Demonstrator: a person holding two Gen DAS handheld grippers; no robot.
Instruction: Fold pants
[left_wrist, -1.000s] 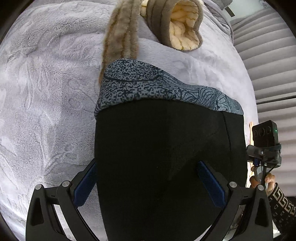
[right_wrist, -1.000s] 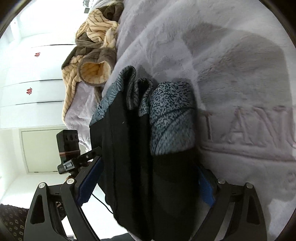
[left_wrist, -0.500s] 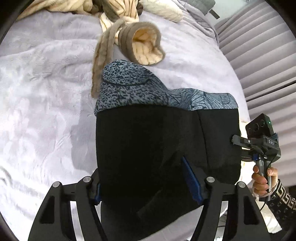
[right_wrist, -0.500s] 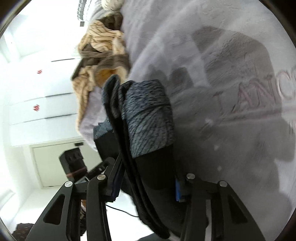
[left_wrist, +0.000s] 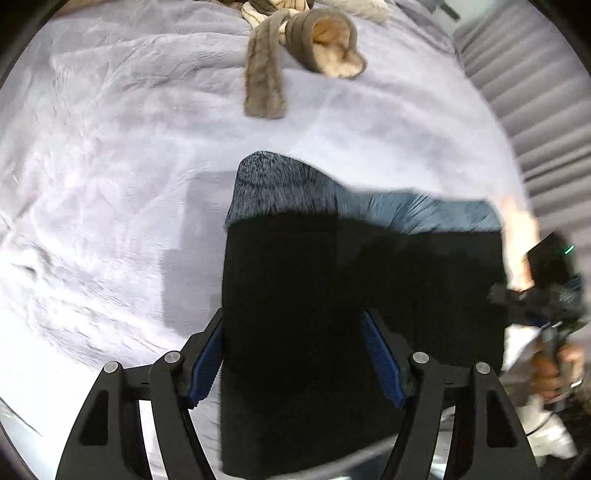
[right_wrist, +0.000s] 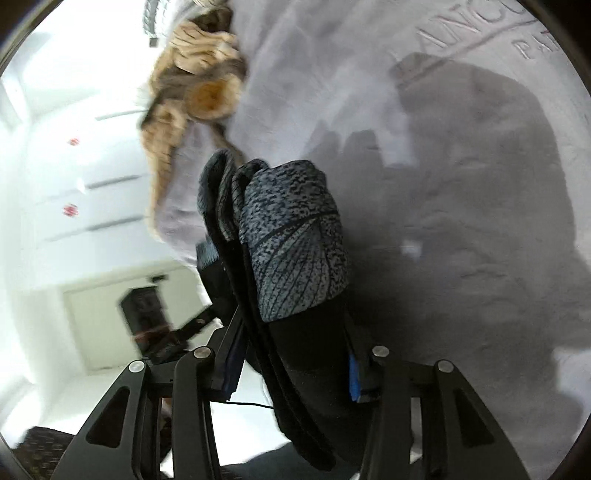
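Observation:
The pants (left_wrist: 314, 295) are black with a grey-blue patterned band. They hang folded between my two grippers above a pale grey plush blanket (left_wrist: 110, 184). My left gripper (left_wrist: 295, 354) is shut on one end of the black fabric. My right gripper (right_wrist: 291, 362) is shut on the other end, where several layers of the pants (right_wrist: 295, 240) bunch together. The right gripper (left_wrist: 546, 295) and the hand holding it show at the right edge of the left wrist view.
A tan and brown striped garment (left_wrist: 314, 48) lies bunched at the far side of the blanket; it also shows in the right wrist view (right_wrist: 192, 92). Grey curtains (left_wrist: 535, 110) hang to the right. White cabinet doors (right_wrist: 74, 166) stand beyond the bed.
Both grippers closed on the pants and lifted them up and back from the blanket. The patterned band now hangs clear of the striped garment.

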